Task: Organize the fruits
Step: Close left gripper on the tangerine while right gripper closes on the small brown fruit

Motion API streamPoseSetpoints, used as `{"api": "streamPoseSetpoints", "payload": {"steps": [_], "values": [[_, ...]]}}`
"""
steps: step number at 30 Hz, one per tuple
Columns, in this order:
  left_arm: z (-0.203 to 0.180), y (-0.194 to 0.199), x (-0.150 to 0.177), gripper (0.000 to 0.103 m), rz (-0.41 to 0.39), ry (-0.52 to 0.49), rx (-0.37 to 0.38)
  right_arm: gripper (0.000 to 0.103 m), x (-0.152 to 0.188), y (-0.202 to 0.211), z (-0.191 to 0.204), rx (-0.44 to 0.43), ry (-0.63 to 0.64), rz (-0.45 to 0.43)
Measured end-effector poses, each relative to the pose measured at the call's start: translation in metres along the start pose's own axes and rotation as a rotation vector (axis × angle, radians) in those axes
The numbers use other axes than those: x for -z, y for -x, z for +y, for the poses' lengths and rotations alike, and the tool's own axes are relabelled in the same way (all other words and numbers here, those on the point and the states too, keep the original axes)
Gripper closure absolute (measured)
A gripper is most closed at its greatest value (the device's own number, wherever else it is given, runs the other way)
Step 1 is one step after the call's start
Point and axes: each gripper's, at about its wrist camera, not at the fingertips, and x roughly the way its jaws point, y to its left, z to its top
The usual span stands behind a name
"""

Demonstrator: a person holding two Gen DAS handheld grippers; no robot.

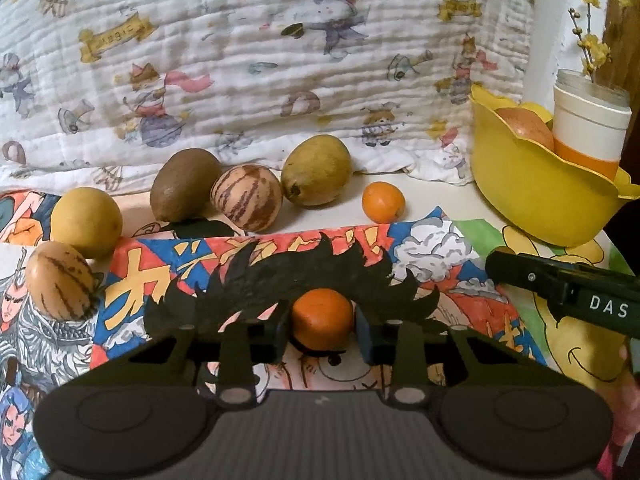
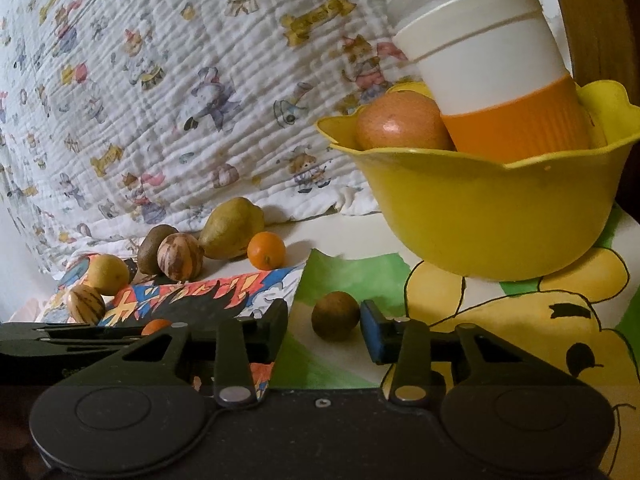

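On comic-print paper [image 1: 248, 256], between fingers of left gripper [image 1: 323, 330]: small orange fruit [image 1: 322, 319], round, smooth, matte; pads flanking both sides, apparently touching, firm pinch not certain. Step in hand, by judgement: grasp of this fruit for transfer to yellow bowl [image 1: 532, 196]. Next move calls for full closure, lift, carry rightward over scalloped rim, clear of cup [image 1: 590, 128] already inside. Beside right gripper [image 2: 324, 330]: small brown fruit [image 2: 335, 315], dull, roundish, near right pad, jaws spread, no contact seen on left side. Further back, near quilt [image 1: 240, 60]: second orange fruit [image 1: 383, 202], green pear [image 1: 316, 170], kiwi [image 1: 184, 184], striped fruit [image 1: 246, 197], yellow fruit [image 1: 86, 220], second striped fruit [image 1: 60, 286]. In bowl: reddish apple [image 2: 400, 122].
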Motion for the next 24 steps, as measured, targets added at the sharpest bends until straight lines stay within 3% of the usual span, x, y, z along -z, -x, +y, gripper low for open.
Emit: {"api": "streamPoseSetpoints", "payload": {"steps": [3, 7, 24], "values": [[0.002, 0.001, 0.001, 0.067, -0.003, 0.008, 0.009, 0.061, -0.001, -0.003, 0.0, -0.003, -0.002, 0.008], [0.001, 0.001, 0.001, 0.067, -0.001, 0.012, 0.019, 0.073, -0.002, -0.005, 0.0, -0.025, -0.019, 0.021], [0.002, 0.025, 0.0, 0.068, -0.009, 0.058, 0.076, 0.075, 0.0, 0.015, 0.014, 0.003, 0.066, -0.041]]}}
